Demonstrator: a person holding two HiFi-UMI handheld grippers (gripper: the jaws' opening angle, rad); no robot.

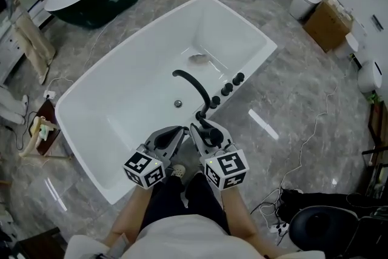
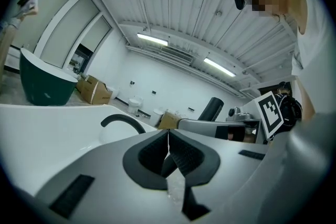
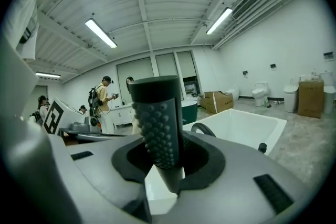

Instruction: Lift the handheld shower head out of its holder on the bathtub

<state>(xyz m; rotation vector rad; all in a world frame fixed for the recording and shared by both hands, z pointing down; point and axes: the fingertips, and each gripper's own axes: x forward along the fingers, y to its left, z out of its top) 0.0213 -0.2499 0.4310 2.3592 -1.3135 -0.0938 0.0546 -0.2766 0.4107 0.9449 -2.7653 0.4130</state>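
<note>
Black shower head between right gripper jaws; lower end hidden.

The basin of the white bathtub lies open and wide. Along the bathtub's right rim, the curved black spout and three black knobs stand up, narrowing passage there.

The right gripper holds the black shower head upright, its jaws pressing on the handle, and the studded face is turned to the camera. At 3 o'clock lies the white bathtub with a curved black spout. At 9 o'clock, far behind, some people stand. At 2 o'clock there are a cardboard box and a toilet.
</note>
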